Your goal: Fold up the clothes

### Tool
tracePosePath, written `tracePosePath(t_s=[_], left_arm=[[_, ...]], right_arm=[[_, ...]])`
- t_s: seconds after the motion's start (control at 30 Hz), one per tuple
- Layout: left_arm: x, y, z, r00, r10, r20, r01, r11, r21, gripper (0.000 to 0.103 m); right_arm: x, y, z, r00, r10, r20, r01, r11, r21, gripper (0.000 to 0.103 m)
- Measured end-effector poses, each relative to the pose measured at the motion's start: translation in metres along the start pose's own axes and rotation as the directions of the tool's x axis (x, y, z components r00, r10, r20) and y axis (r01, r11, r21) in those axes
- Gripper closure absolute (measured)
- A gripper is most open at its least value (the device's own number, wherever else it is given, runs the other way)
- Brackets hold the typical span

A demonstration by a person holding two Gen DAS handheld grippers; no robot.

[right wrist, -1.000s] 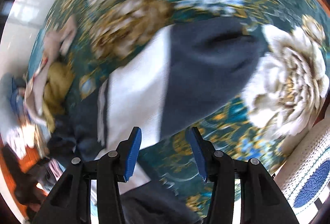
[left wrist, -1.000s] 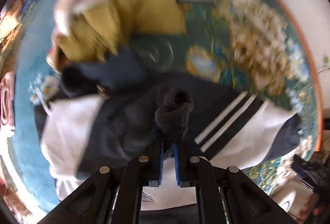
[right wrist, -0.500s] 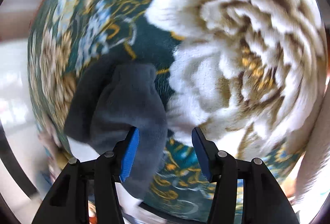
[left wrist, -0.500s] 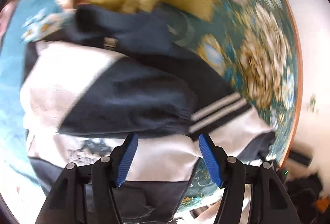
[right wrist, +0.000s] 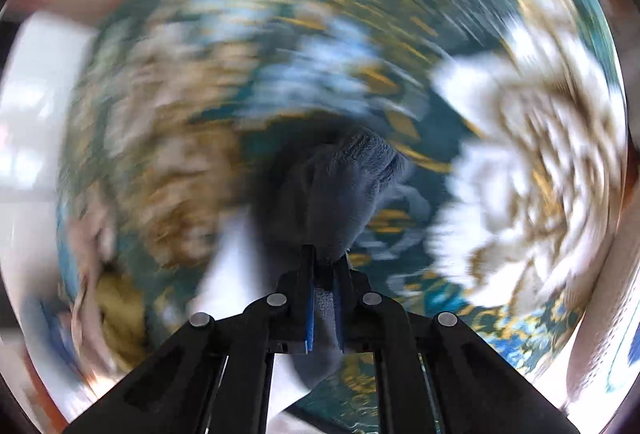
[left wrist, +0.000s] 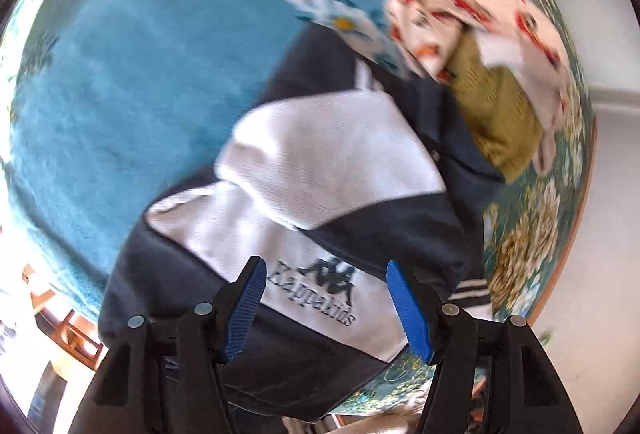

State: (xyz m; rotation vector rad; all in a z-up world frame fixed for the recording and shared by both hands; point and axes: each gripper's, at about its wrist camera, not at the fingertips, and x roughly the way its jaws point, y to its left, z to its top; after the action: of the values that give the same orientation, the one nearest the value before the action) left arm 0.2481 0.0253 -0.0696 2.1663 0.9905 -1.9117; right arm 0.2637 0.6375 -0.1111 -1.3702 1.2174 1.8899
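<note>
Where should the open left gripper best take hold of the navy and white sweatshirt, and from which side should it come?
Probably the navy hem at the sweatshirt's near left corner. That edge lies free on the blue blanket, so the left gripper can come from the left and slide one finger under. The right gripper already pinches navy fabric.

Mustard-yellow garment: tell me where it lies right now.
In the left wrist view, the mustard-yellow garment lies upper right on the rug, under the red-and-white printed cloth and against the navy-and-white sweatshirt.
</note>
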Motion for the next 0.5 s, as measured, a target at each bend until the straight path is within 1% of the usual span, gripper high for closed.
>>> tracePosePath(t_s=[0.03, 0.07, 0.1, 0.13, 0.2, 0.27, 0.33, 0.43, 0.5], left_arm=[[-0.003, 0.011, 0.003, 1.0, -0.01, 0.0, 0.01, 1.0, -0.02, 0.036], [-0.005, 0.023, 0.006, 1.0, -0.02, 0.0, 0.02, 0.999, -0.04, 0.036], [-0.009, 0.031, 0.01, 1.0, -0.025, 0.003, 0.025, 0.999, -0.045, 0.036], [-0.012, 0.04, 0.014, 1.0, -0.03, 0.006, 0.03, 0.998, -0.05, 0.036], [-0.02, 0.056, 0.023, 0.999, -0.04, 0.013, 0.04, 0.997, -0.06, 0.036], [-0.027, 0.073, 0.031, 0.999, -0.05, 0.02, 0.051, 0.996, -0.07, 0.036], [-0.035, 0.09, 0.039, 0.998, -0.059, 0.027, 0.061, 0.995, -0.079, 0.036], [-0.044, 0.116, 0.05, 0.997, -0.065, 0.031, 0.067, 0.993, -0.092, 0.036], [-0.05, 0.135, 0.056, 0.998, -0.057, 0.026, 0.059, 0.993, -0.099, 0.036]], right_arm=[[-0.014, 0.025, -0.008, 0.999, 0.006, 0.034, -0.003, 0.996, -0.091, 0.095], [-0.03, 0.056, -0.02, 0.997, 0.011, 0.071, 0.004, 0.978, -0.209, 0.095], [-0.044, 0.085, -0.033, 0.994, 0.02, 0.103, 0.014, 0.947, -0.32, 0.096], [-0.052, 0.109, -0.051, 0.993, 0.033, 0.116, 0.017, 0.912, -0.41, 0.096], [-0.067, 0.159, -0.095, 0.989, 0.083, 0.121, 0.002, 0.817, -0.577, 0.099], [-0.076, 0.197, -0.142, 0.986, 0.141, 0.09, -0.044, 0.736, -0.676, 0.099], [-0.072, 0.239, -0.194, 0.982, 0.189, 0.029, -0.101, 0.641, -0.761, 0.1], [-0.051, 0.287, -0.276, 0.977, 0.2, -0.071, -0.161, 0.481, -0.862, 0.1], [-0.031, 0.306, -0.326, 0.978, 0.166, -0.127, -0.185, 0.403, -0.896, 0.101]])
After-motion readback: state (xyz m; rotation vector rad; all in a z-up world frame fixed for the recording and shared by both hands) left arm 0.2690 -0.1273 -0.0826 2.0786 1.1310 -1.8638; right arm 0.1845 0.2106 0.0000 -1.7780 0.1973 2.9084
